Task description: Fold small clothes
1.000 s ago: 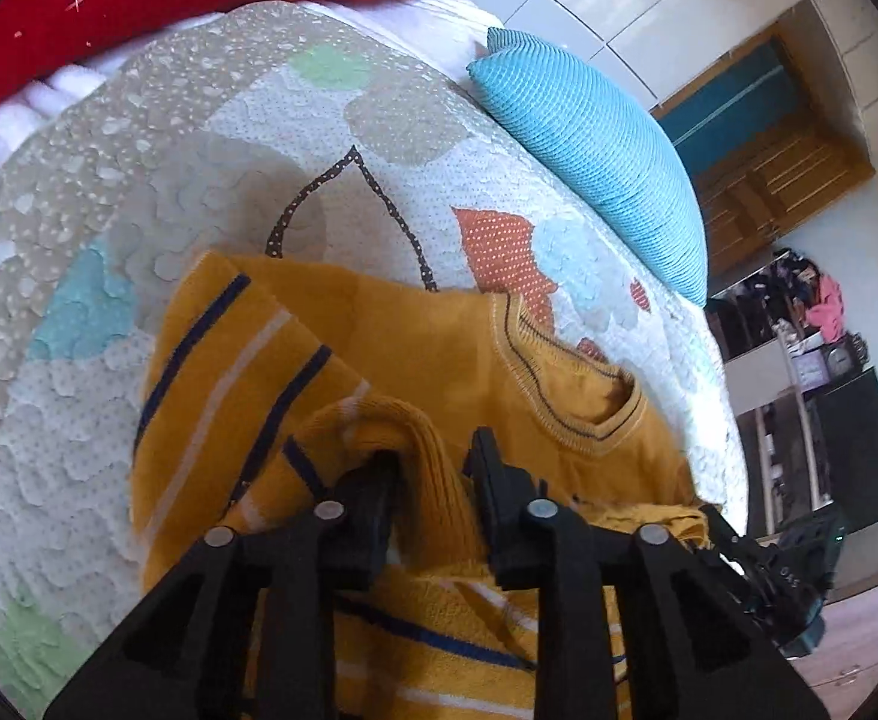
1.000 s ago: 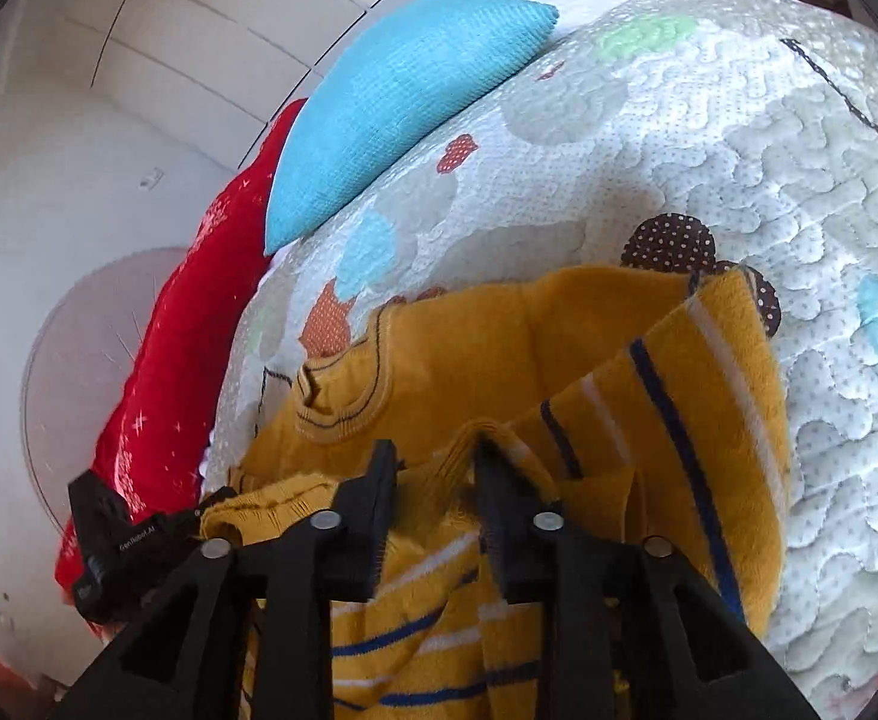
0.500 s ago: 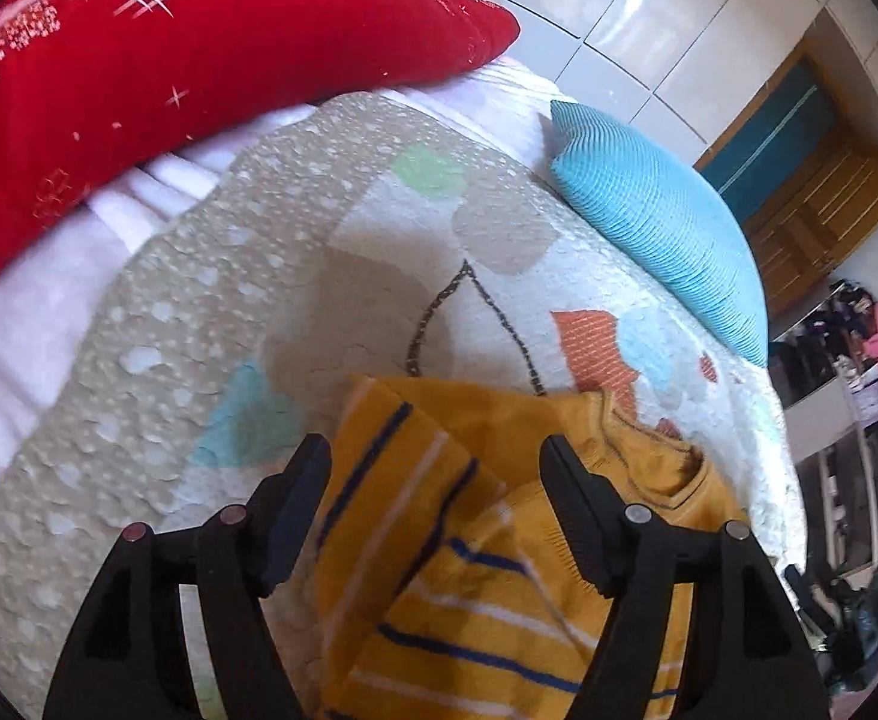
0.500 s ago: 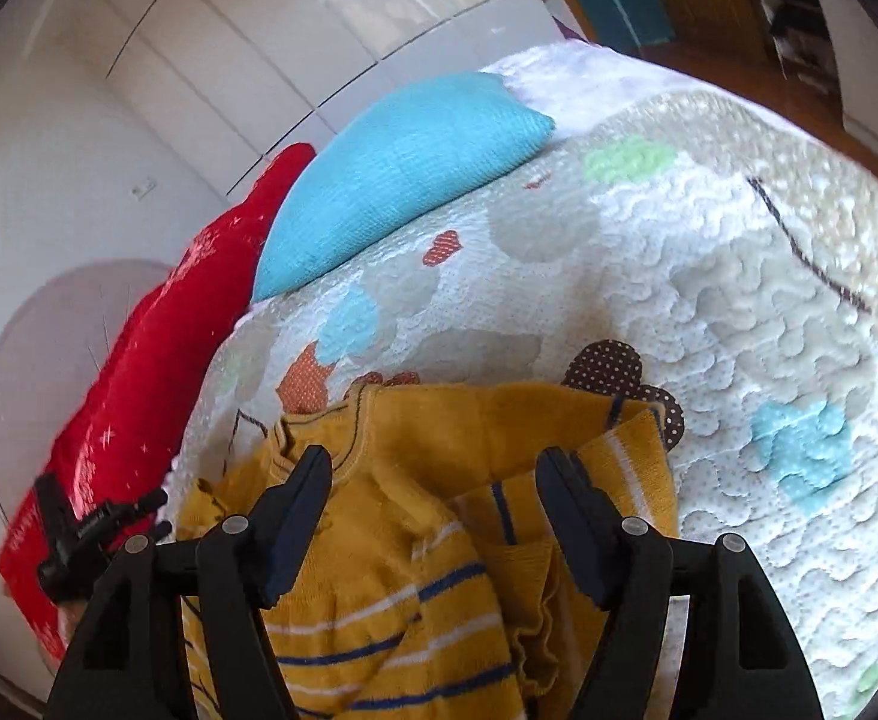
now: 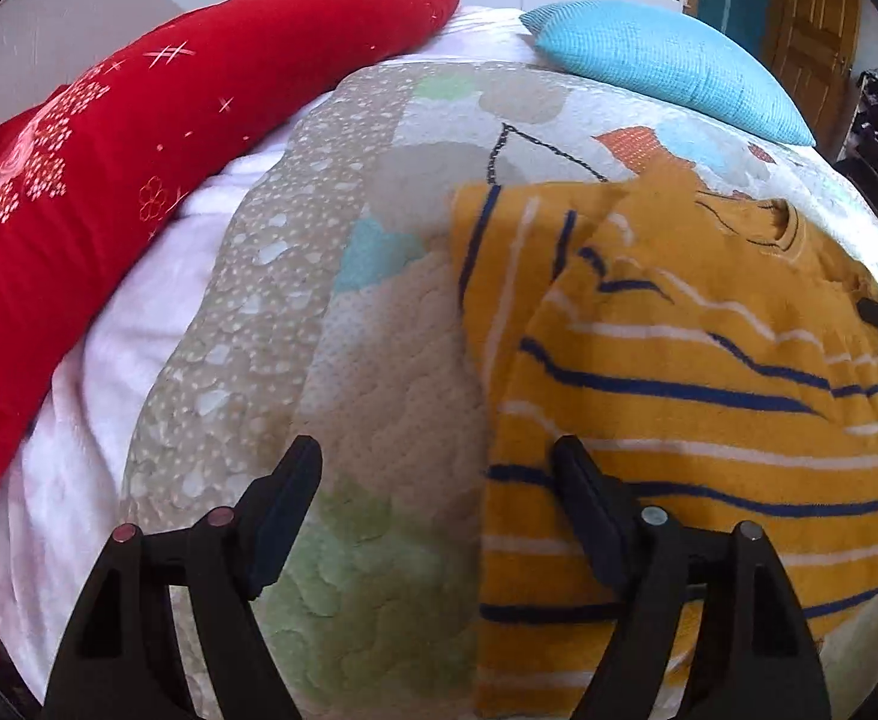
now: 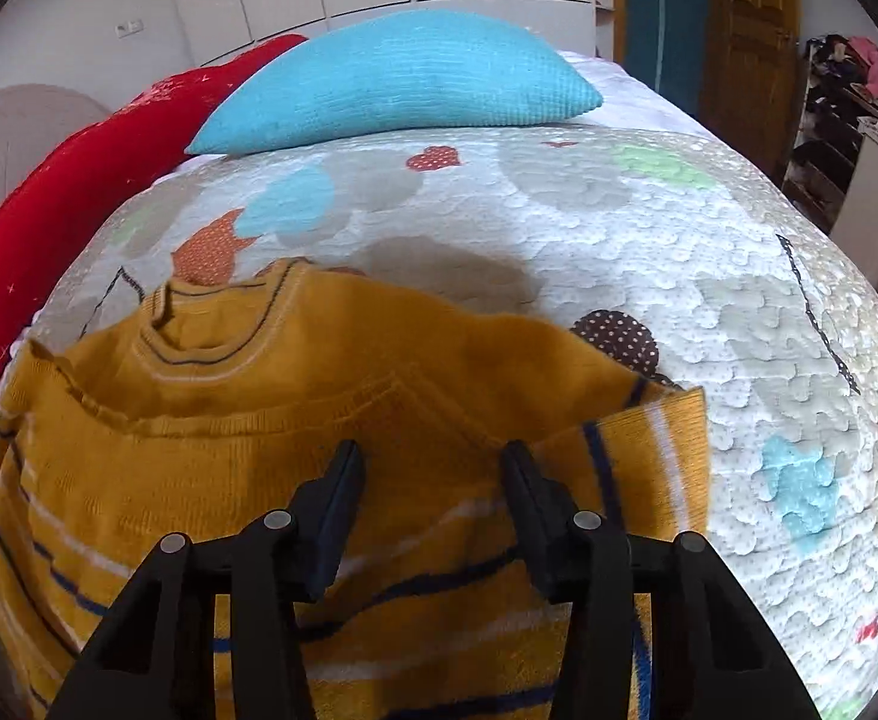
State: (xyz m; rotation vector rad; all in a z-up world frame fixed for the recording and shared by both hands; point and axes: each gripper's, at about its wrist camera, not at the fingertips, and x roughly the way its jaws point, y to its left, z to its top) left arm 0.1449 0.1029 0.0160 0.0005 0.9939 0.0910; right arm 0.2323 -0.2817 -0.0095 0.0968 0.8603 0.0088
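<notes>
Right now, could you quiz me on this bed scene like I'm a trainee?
1. True or false: the left tongs grip the yellow striped sweater.
2. Which pillow lies nearer the sweater's neckline: A the red pillow, B the blue pillow, C cannot tell?
3. Fill in: the sweater lies on a patterned ____.

Key: 1 false, both tongs are open. 2 C. 3 quilt.
</notes>
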